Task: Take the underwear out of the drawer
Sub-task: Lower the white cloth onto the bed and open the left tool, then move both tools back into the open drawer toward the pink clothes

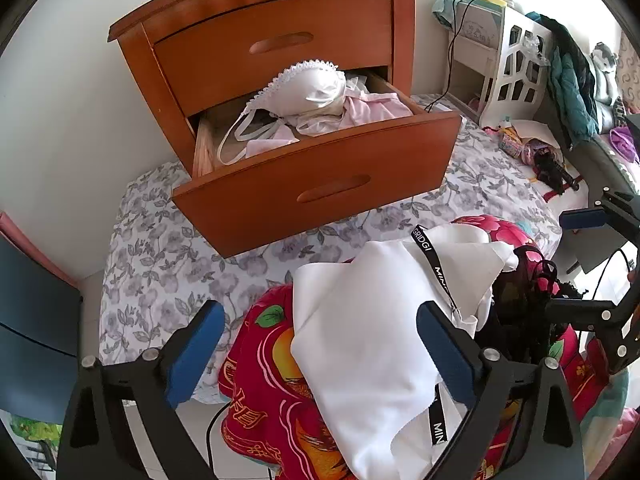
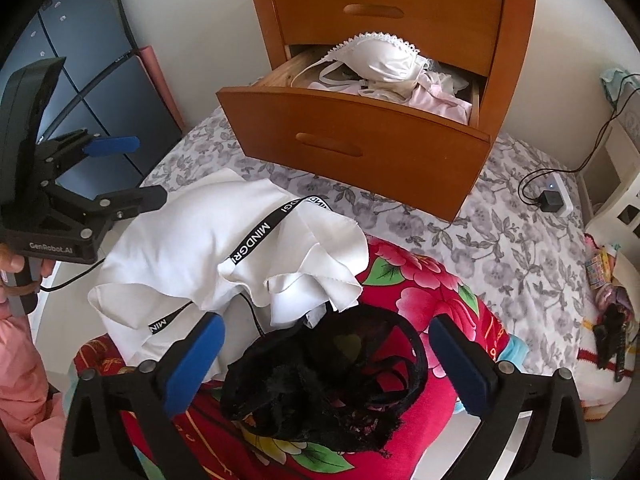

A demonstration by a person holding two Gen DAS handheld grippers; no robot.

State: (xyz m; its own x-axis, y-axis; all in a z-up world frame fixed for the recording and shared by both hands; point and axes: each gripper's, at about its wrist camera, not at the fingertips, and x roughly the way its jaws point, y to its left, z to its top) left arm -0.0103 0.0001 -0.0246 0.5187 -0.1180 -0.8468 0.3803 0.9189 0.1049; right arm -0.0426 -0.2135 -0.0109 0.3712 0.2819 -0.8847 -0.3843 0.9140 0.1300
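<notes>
The wooden nightstand's lower drawer [image 1: 316, 184] [image 2: 352, 140] stands pulled out. In it a white lace-trimmed bra [image 1: 308, 88] [image 2: 384, 62] lies on top of pale pink garments [image 1: 372, 108] [image 2: 440, 104]. In front, a white garment with a black printed strap [image 1: 380, 340] [image 2: 208, 236] and black lace underwear [image 2: 320, 392] [image 1: 516, 308] rest on a red floral cloth [image 1: 260, 360] [image 2: 420, 280]. My left gripper [image 1: 320, 344] [image 2: 136, 170] hovers open over the white garment. Over the black underwear hangs my right gripper [image 2: 328, 356] [image 1: 572, 264], also open. Neither holds anything.
A grey floral bedsheet [image 1: 160, 264] [image 2: 500, 240] lies under the nightstand. A white shelf unit [image 1: 508, 64] with clothes stands at the right, a charger and power strip [image 2: 552, 200] beside it. A dark blue cabinet [image 2: 80, 92] is at the left. A person's hand [image 2: 12, 264] holds the left gripper.
</notes>
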